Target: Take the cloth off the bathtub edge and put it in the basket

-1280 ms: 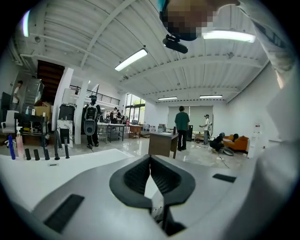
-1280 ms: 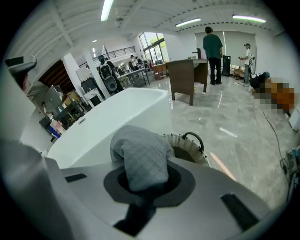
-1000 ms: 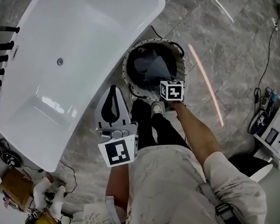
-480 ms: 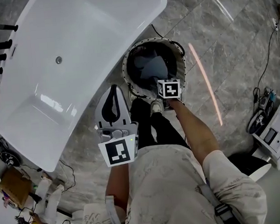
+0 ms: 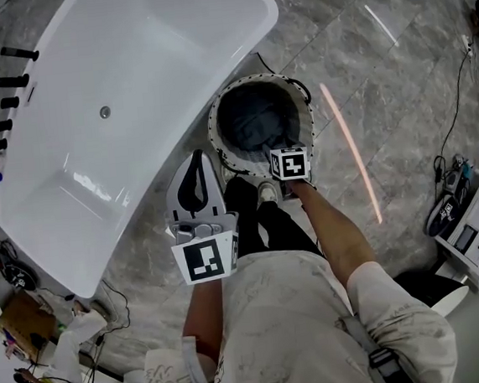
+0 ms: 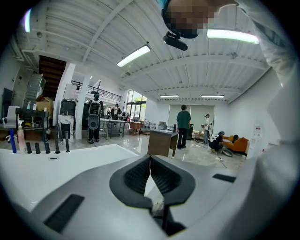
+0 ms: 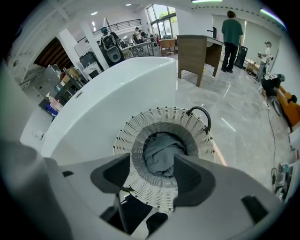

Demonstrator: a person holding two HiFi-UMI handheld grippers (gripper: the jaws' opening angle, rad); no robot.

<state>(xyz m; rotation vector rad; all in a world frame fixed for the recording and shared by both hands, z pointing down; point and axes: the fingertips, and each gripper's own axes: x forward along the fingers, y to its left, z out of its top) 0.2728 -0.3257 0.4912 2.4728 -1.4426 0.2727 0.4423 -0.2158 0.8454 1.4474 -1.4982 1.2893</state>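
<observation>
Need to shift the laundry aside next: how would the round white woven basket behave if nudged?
The round white woven basket would probably slide rather than tip: it looks wide, on a polished grey stone floor. It is likely light, with only a crumpled grey cloth visible inside. Its open weave may flex.

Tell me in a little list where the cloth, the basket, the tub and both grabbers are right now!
cloth: lying crumpled inside the basket
basket: white, woven, standing beside the bathtub
bathtub: white, nothing on the edge near the basket
left gripper: shut, holding nothing
right gripper: above the basket, jaws have just been opening, cloth lies below them, not gripped
</observation>
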